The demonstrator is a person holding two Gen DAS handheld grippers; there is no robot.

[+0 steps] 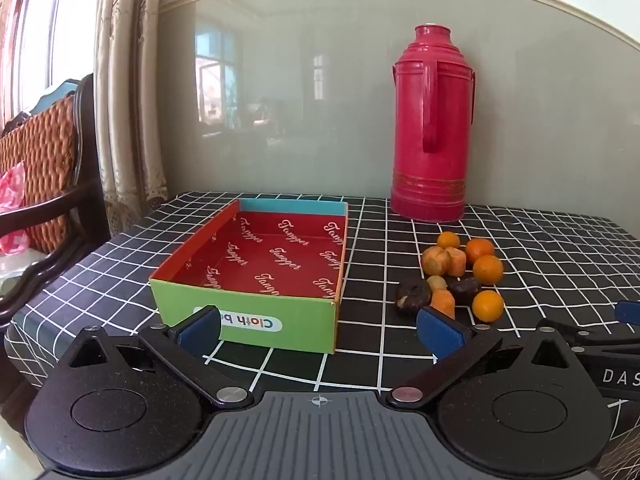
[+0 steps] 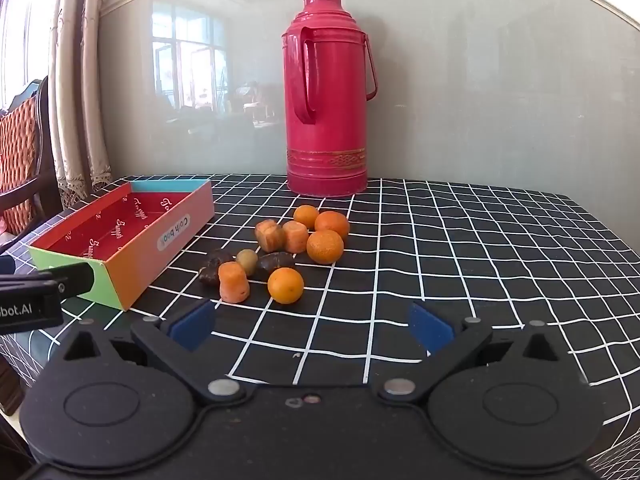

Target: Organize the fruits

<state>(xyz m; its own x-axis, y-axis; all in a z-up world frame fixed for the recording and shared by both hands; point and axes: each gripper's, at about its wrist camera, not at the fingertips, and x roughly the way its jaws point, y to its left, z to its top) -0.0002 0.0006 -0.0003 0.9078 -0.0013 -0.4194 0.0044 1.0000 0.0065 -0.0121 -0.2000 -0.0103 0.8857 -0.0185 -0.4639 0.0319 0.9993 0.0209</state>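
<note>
Both sets of jaws gape empty; the nearest tangerine (image 2: 285, 285), ahead of the right jaws, looks light, round, roll-prone — pinch its middle.

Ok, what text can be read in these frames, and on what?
"Cloth book", upside down: label on the cardboard box.
"Tanpper", roughly, in script, repeated: the box's red lining.
"DAS", cut off: right gripper body, left wrist view.
"bot.AI", cut off: left gripper body, right wrist view.
The red thermos shows no text.
</note>
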